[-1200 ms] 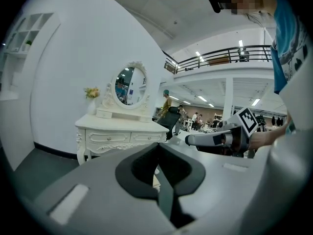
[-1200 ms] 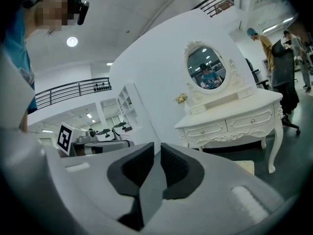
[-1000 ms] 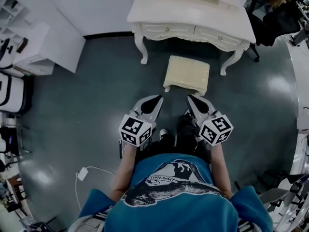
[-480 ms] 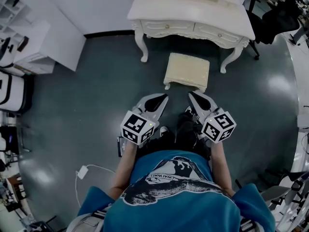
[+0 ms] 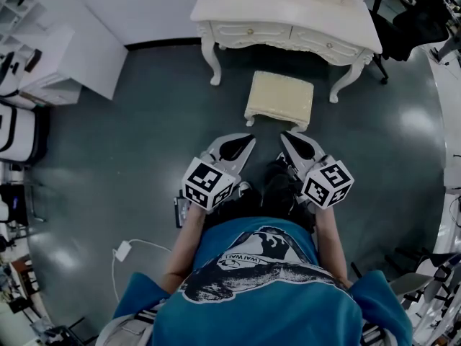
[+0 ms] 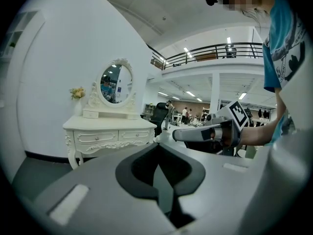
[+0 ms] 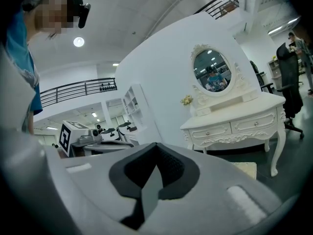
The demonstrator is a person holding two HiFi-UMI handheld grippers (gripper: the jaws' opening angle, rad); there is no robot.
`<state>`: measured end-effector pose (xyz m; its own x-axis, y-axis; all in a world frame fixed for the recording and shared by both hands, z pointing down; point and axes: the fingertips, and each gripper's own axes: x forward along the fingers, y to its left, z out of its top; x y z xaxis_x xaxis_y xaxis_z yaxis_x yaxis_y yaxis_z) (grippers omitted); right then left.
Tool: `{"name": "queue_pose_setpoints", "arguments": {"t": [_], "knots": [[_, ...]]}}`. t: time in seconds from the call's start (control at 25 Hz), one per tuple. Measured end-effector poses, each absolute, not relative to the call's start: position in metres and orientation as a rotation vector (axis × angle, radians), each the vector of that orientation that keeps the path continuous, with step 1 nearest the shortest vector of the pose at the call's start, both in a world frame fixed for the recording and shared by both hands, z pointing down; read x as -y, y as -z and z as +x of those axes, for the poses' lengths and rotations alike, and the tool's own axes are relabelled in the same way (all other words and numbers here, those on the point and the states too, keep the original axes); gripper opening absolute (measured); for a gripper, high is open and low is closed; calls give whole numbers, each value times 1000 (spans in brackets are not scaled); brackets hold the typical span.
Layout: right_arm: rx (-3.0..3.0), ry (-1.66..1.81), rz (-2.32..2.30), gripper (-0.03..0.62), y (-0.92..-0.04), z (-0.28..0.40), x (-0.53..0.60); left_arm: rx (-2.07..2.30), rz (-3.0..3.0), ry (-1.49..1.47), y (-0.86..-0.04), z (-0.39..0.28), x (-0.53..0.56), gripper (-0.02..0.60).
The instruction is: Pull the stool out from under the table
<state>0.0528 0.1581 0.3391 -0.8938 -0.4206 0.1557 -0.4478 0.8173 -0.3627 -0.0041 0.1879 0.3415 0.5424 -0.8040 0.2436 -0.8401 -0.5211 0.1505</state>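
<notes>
A cream cushioned stool stands on the dark floor just in front of the white dressing table, out from between its legs. My left gripper and right gripper are held side by side close to my body, pointing at the stool's near edge and apart from it. Both are shut with nothing between their jaws. The left gripper view shows its closed tips, the table and the other gripper. In the right gripper view, a corner of the stool shows behind the closed tips.
A white cabinet stands at the left wall. A white charger with its cable lies on the floor by my left side. A black office chair is beside the table's right end. An oval mirror tops the table.
My left gripper has drifted a little forward and to the right. The right gripper has hardly moved. The stool has stayed in place, and both grippers remain shut.
</notes>
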Motion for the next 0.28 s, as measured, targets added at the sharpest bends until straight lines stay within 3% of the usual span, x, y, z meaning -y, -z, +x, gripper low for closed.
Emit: {"name": "queue_pose_setpoints", "arguments": {"t": [0.28], "knots": [[2928,-611,676,0,-341,48,-157,1367,2533,-206,-343,-2,-186,11]]}}
